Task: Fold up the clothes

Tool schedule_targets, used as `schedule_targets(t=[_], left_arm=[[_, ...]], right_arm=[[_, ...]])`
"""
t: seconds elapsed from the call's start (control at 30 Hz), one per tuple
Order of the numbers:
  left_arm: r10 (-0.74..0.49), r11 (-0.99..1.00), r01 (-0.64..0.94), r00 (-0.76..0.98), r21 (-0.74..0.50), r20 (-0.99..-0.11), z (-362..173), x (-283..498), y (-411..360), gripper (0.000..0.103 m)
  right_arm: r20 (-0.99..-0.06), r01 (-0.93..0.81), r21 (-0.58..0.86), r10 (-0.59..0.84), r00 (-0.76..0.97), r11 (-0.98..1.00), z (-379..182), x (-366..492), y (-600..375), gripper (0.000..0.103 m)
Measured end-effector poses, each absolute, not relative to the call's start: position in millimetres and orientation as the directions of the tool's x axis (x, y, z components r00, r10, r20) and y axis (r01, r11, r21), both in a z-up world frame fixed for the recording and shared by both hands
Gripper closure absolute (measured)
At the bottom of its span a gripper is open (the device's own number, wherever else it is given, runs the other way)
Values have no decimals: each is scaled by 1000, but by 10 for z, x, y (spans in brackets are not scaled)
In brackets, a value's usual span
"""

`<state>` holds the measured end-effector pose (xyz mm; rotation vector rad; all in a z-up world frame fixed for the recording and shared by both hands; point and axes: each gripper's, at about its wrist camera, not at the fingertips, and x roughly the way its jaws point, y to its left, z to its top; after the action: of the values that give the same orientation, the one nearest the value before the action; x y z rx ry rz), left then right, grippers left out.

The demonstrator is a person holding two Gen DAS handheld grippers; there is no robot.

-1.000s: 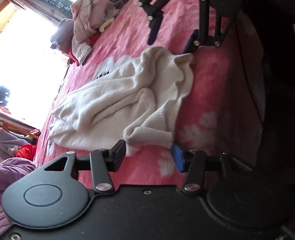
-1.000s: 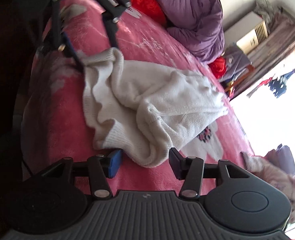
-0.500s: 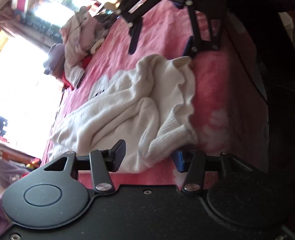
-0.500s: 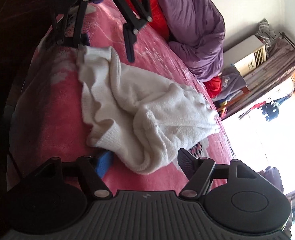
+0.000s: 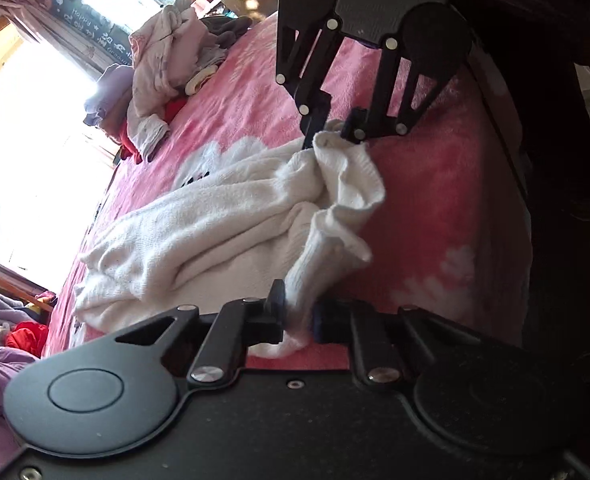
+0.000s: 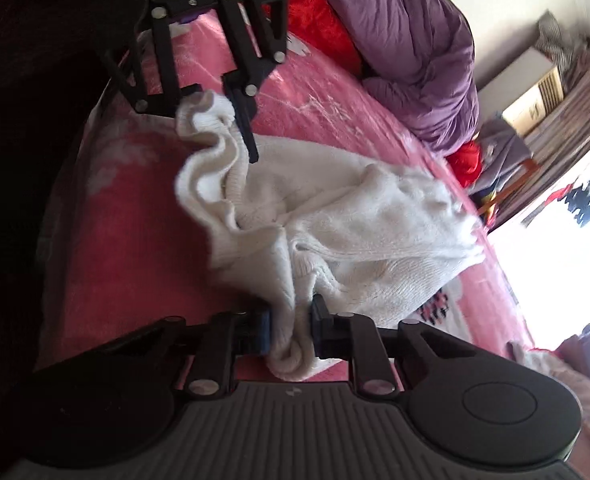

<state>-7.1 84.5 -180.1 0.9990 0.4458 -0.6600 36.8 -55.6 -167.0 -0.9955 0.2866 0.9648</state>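
**Both tongs closing on the white sweater's near edge**

Left tongs (image 5: 298,316): jaws closing, a bunched ribbed piece of the white sweater (image 5: 223,232) pinched between the pads. Right tongs (image 6: 291,320): same, jaws closing on a gathered fold of the sweater (image 6: 335,216), fabric squeezed between blue pad and black pad. Each tongs shows in the other's view, nipping the opposite corner of the same edge: right tongs (image 5: 329,132), left tongs (image 6: 219,108).

Sweater lies crumpled on the pink blanket (image 5: 435,200) covering the bed, body trailing away from both tongs toward the window side. The gripped edge sits close to the bed's near side; beyond that edge everything goes dark, can't tell what's there.

Open room: bare pink blanket between sweater and near bed edge, and a wide strip past the sweater on the left-tongs side. Far end is crowded: clothes pile (image 5: 163,64) in pale pink and grey. Other end: purple duvet (image 6: 407,40) and something red (image 6: 319,12).

Writing: dark banner (image 5: 91,28) near the window, "Happy" readable, rest too small. Cardboard box (image 6: 535,96) has a mark, not legible.
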Motion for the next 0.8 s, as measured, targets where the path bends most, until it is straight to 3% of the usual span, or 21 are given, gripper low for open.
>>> schedule_targets(t=[0.3, 0.5, 0.67, 0.7, 0.73, 0.8], left_arm=[[-271, 419, 687, 719, 594, -640, -1763, -415, 825, 94], [-296, 397, 740, 663, 543, -688, -1648, -696, 775, 94], [-316, 451, 725, 675, 520, -667, -1459, -594, 830, 94], [-323, 458, 725, 675, 515, -663, -1427, -569, 833, 94], [-329, 464, 724, 676, 510, -659, -1395, -544, 836, 94], [-339, 470, 725, 675, 504, -655, -1339, -516, 837, 94]], right_arm=[[-625, -817, -553, 568, 535, 162, -1579, -14, -799, 92], [-686, -864, -498, 577, 443, 72, -1447, -396, -969, 95], [-653, -821, -565, 562, 507, 83, -1305, -343, -1006, 93], [-638, -809, -581, 569, 518, 84, -1296, -336, -999, 82], [-625, -803, -589, 579, 523, 90, -1289, -343, -997, 63], [-594, -788, -607, 598, 538, 106, -1298, -371, -995, 34]])
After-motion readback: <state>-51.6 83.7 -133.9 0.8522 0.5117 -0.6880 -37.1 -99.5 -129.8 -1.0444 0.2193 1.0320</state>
